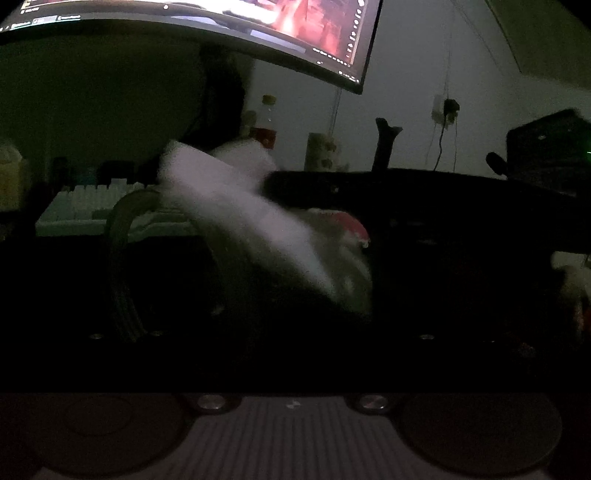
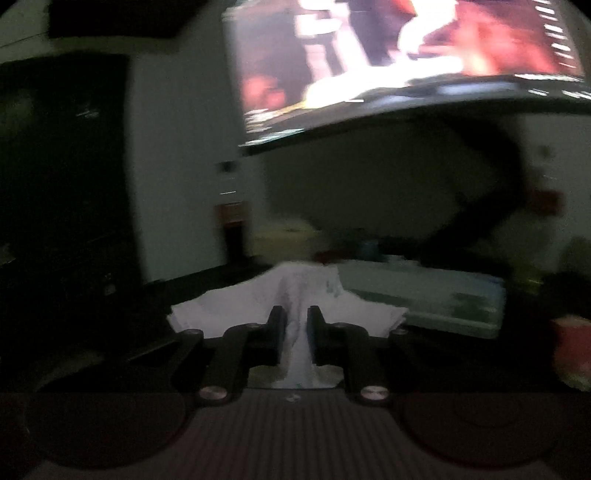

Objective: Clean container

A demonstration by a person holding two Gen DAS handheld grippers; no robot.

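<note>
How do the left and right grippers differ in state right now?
The right gripper is shut on a white tissue; the left gripper stands wide. The right gripper's fingers show clearly; the left gripper's are lost in darkness. Both face the lit monitor.

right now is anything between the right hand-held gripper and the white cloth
Nothing: the right hand-held gripper is shut on the white cloth, pinched between its fingers. The container is too dark to make out.

monitor point(image 1: 221, 22): toolbar icons and small text, too blurred to read
bottle point(image 1: 266, 127): red label, nothing legible
keyboard point(image 1: 92, 206): key legends not legible
</note>
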